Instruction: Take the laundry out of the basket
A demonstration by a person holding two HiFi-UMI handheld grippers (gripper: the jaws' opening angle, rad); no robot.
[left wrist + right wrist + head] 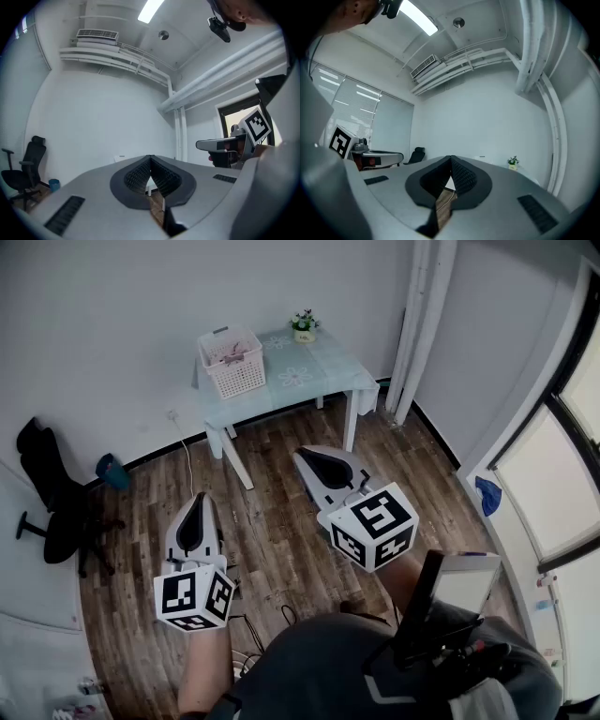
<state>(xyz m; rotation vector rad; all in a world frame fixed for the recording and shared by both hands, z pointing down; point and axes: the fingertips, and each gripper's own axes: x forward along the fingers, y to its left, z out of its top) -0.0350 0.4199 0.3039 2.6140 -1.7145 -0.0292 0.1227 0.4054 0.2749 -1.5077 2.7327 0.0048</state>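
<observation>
A white laundry basket [234, 372] stands on the left end of a pale table [323, 374] by the far wall, with pinkish laundry [228, 353] inside it. Both grippers are held over the wooden floor, well short of the table. My left gripper [199, 496] is shut and empty; its pads meet in the left gripper view [150, 158]. My right gripper [303, 453] is also shut with nothing in it, its tips touching [451, 159]. Neither gripper view shows the basket.
A small potted plant [304, 324] sits at the table's back edge. A black office chair [53, 502] and a blue bin [113, 472] stand at the left wall. A white cable [188, 468] runs down to the floor. Windows line the right side.
</observation>
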